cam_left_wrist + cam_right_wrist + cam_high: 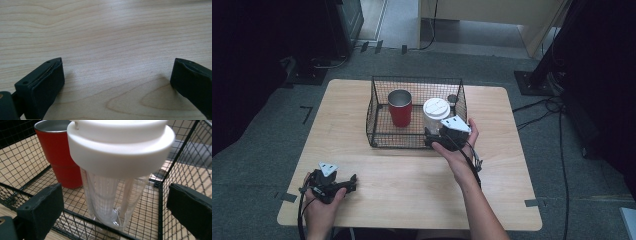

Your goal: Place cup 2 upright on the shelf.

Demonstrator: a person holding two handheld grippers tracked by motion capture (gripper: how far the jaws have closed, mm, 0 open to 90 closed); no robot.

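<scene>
Down at the near left corner of the wooden table (412, 175), the left gripper (349, 184) rests low in the person's hand, its jaws spread wide with nothing but bare wood grain between them; in the left gripper view (117, 82) both black pads sit just above the tabletop, touching no object.

Moving up the table, the right gripper (429, 139) sits at the near side of the black wire basket (377, 107), held in the person's right hand (459, 155), with its grey three-cornered plate on top. Its jaws stand apart, and the right gripper view makes it plain: the pads flank the clear cup with the white lid (117, 170) on either side, with a gap to each, so nothing presses on it. The near wire rim of the basket crosses low between the jaws and the cup.

That cup (435, 112) stands upright inside the basket, towards its right side, its base on the wire floor. Just beside it, on the basket's left side, stands the red tumbler (400, 107), upright as well, open at the top with a metal inside (61, 157); the two are close but apart.

Past the basket, the far edge of the table meets grey carpet, and cables trail over the floor on the right
</scene>
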